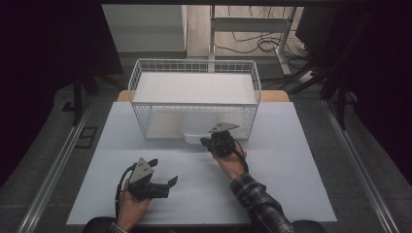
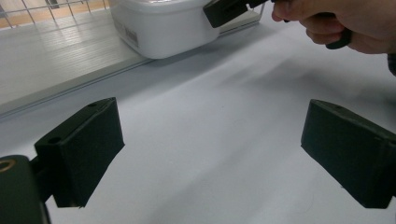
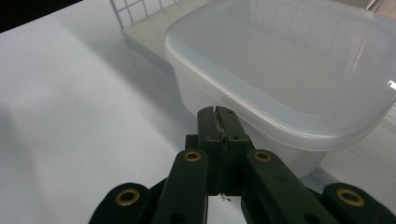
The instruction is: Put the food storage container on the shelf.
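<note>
The right gripper (image 1: 219,141) is pressing its closed fingers (image 3: 218,122), which are clamping nothing between them, against the near wall of a lidded white plastic container (image 1: 198,134). The container is sitting at the near open side of a white wire basket (image 1: 194,97), partly under its shelf and partly sticking out onto the table (image 1: 272,184). Judging by this, the container is only part of the way through the opening, and whether it is going in or coming out cannot be told. The left gripper (image 1: 163,187) is lying idle at the near left, its fingers (image 2: 81,151) spread wide and empty. The table is covered in plain pale sheeting; beyond it, grey floor, a white desk frame (image 1: 252,26) and loose cables (image 1: 252,43) are showing under dim light.
</note>
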The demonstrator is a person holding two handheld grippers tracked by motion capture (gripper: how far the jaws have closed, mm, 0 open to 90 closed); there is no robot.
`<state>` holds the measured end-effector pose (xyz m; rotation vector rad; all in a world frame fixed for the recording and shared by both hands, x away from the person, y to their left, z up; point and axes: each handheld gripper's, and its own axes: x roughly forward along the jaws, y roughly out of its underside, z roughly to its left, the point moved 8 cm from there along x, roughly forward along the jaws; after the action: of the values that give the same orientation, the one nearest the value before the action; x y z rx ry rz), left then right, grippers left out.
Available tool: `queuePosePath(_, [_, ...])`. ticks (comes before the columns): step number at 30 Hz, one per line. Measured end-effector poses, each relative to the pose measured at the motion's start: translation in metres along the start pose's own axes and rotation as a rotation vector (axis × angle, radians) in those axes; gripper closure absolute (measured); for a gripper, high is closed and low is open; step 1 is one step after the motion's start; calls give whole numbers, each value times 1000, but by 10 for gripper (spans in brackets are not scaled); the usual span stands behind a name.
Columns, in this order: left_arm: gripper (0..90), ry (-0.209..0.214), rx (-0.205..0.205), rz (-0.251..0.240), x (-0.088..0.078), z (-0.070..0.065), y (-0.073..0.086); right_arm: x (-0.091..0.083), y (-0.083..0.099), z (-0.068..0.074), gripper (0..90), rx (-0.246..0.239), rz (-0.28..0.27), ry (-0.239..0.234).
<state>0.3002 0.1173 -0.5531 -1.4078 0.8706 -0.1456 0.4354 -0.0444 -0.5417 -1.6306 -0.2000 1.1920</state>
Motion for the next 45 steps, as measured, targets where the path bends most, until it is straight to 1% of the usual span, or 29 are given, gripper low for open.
queuePosePath(2, [52, 4, 0, 3, 1, 0, 1, 2, -2, -4, 889, -3, 1, 10])
queuePosePath(6, [46, 3, 3, 9, 3, 1, 2, 8, -5, -10, 890, 12, 5, 19])
queuePosePath(12, [43, 9, -5, 2, 3, 2, 1, 16, -9, -15, 890, 11, 10, 29])
queuePosePath(16, [47, 16, 1, -1, 4, 1, 1, 20, -13, -18, 890, 17, 11, 37])
queuePosePath(22, [47, 24, 20, 5, 6, -2, 1, 25, -17, -20, 890, 16, 11, 47])
queuePosePath(26, [47, 25, 20, 3, 6, -2, 1, 29, -19, -21, 890, 21, 15, 51])
queuePosePath(30, [47, 25, 11, -6, 4, 0, 0, 29, -19, -18, 886, 26, 12, 39])
queuePosePath(32, [48, 26, 7, -10, 4, 1, -1, 27, -20, -16, 846, 20, 10, 30])
queuePosePath(34, [49, 30, 0, -11, 4, 2, -1, 25, -21, -13, 785, 24, 6, 11])
queuePosePath(37, [50, 32, 0, -10, 4, 2, -1, 22, -23, -9, 694, 26, 2, 6])
queuePosePath(38, [50, 34, 0, -8, 4, 2, 0, 22, -23, -9, 694, 26, 2, 6])
queuePosePath(39, [50, 36, 1, -7, 4, 2, 0, 19, -24, -6, 634, 20, -2, 1])
queuePosePath(45, [51, 47, -5, 3, 5, 2, 0, 13, -25, 1, 498, 13, -7, -18])
